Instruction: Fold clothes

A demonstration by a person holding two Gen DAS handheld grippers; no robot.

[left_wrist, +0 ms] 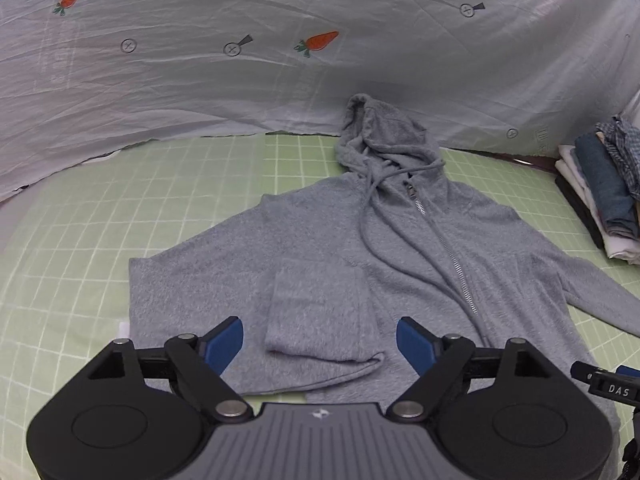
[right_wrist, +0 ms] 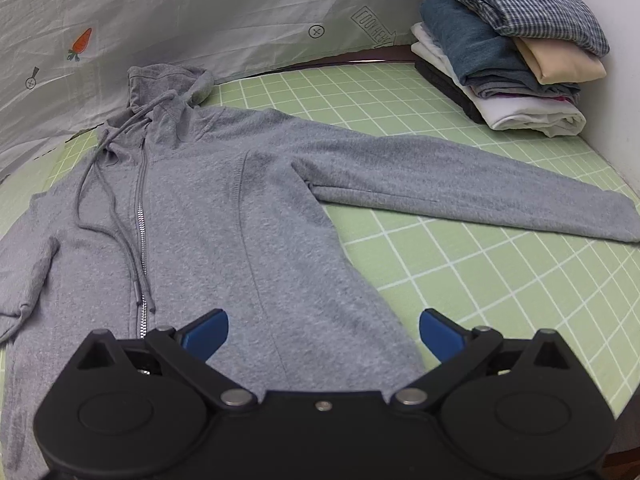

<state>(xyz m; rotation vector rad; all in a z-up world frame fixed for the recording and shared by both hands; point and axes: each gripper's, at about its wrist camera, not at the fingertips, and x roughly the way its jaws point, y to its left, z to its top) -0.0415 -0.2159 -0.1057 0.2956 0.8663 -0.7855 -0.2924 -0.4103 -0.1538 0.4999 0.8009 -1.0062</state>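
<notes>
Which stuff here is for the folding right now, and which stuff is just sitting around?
For the folding:
grey zip hoodie
its folded-in sleeve
its spread-out sleeve
left gripper
right gripper

Just sitting around:
stack of folded clothes
carrot-print sheet
green grid mat

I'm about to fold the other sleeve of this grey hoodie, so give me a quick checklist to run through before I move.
1. Left sleeve already folded across the hoodie body: ok.
2. Right sleeve lying flat and straight on the green grid mat, ready to pick up: ok.
3. Left claw open, nothing between the pads: ok.
4. Right claw open, holding nothing: ok.
5. Drawstrings tucked away: not ok, they trail loose over the zipper.
6. Folded clothes stack apart from the sleeve: ok.
</notes>
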